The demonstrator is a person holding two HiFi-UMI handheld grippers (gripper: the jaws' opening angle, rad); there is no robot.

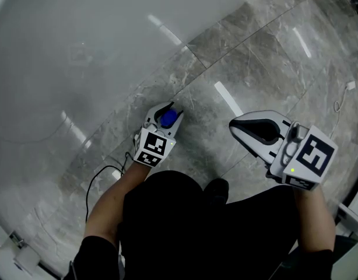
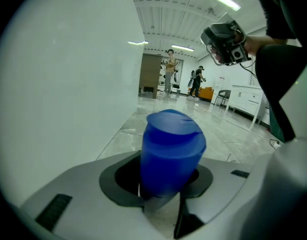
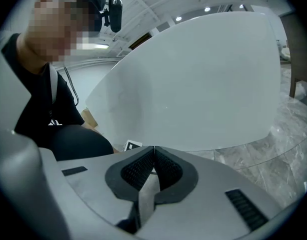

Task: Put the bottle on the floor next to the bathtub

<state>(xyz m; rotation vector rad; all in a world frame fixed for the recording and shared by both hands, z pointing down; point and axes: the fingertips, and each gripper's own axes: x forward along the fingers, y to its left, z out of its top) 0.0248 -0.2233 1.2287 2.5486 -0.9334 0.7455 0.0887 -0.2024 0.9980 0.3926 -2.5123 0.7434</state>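
Gleaming grey marble floor tiles beside the white bathtub.

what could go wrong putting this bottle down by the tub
1. The left gripper holds the bottle near its blue cap and its base is hidden, so it may land tilted and tip on release.
2. The bathtub wall is close beside it; a sideways nudge could knock the bottle.
3. The glossy floor may let it slide.
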